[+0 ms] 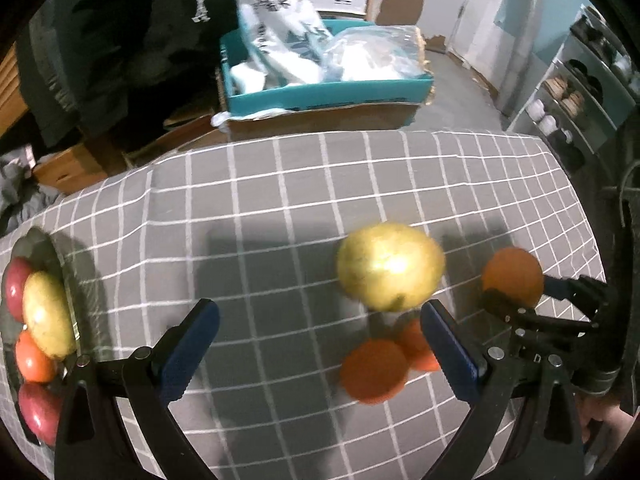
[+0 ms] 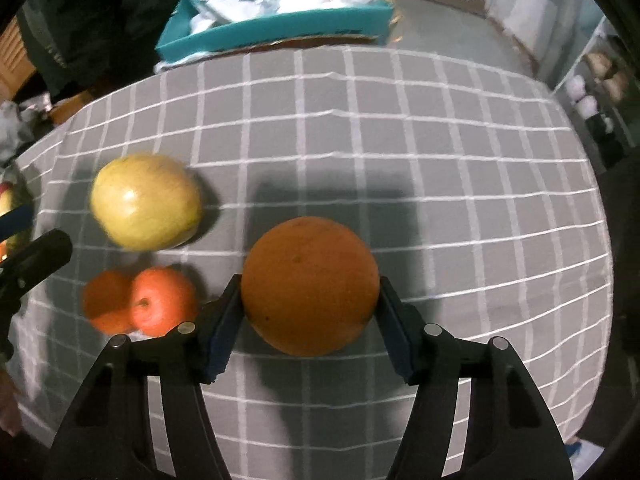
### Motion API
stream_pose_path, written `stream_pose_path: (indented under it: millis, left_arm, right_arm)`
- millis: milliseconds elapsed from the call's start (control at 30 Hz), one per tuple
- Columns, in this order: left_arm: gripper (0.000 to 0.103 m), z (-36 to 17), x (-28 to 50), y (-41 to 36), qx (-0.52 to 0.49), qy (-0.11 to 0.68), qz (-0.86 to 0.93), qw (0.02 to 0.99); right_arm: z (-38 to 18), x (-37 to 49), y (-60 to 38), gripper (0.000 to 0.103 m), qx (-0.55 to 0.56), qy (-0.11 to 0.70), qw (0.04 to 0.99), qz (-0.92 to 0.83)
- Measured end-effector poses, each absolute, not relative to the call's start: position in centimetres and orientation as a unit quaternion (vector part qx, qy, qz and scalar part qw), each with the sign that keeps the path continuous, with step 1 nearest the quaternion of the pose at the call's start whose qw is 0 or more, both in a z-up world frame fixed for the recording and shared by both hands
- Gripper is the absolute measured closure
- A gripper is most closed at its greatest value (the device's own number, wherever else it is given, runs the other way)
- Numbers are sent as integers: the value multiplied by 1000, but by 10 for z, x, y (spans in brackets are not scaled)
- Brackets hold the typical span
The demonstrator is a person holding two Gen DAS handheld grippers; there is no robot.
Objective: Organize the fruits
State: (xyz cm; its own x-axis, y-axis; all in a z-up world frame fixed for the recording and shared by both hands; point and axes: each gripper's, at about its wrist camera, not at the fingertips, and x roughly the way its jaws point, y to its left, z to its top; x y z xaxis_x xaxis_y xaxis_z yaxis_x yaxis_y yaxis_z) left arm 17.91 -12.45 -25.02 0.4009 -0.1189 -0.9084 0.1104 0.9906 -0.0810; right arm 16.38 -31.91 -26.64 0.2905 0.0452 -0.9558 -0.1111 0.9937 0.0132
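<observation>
My right gripper (image 2: 310,300) is shut on a large orange (image 2: 310,284) and holds it over the grey checked cloth; the orange also shows in the left wrist view (image 1: 512,276). My left gripper (image 1: 320,340) is open and empty above the cloth. A yellow pear-like fruit (image 1: 390,266) lies just beyond its right finger, also seen in the right wrist view (image 2: 146,202). Two small orange fruits (image 1: 374,370) (image 2: 162,300) lie beside that finger. At the far left a dark plate (image 1: 36,240) holds red apples (image 1: 16,288), a yellow fruit (image 1: 46,316) and an orange one (image 1: 34,356).
The grey checked cloth (image 1: 280,208) covers the table, whose far edge drops off. Behind it a teal box (image 1: 328,92) with plastic bags sits on cardboard. Shelves (image 1: 568,104) stand at the right. Dark clothing hangs at the back left.
</observation>
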Motion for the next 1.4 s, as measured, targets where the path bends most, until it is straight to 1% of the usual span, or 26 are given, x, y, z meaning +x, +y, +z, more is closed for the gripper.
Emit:
stream_pose_path:
  millis: [300,867,933,967,1000,1400]
  left_arm:
    - [2,-264,199,-151,-2,556,-87,827]
    - [2,-301,217,-181,6,587,-109,803]
    - [8,-303,217,-183,14,587,-108,802]
    - [16,-304,217,-184,16,588,-108,802]
    - [17,-304,216,-184,19,587,-107,802]
    - [18,-297,207,-182,21,574,-115,811]
  right_arm:
    - [-260,182,-344,40,-29,578,815,15]
    - [-269,184,-364,40,-3,588,809,5]
    - [-271,184,-366,40,-2,590,808,4]
    - [-272,184,-367,40,-2,591,807,4]
    - [-273,183,-367,40,-1,591,806,5]
    - [-266,185,-357,40,-17,580,814,9]
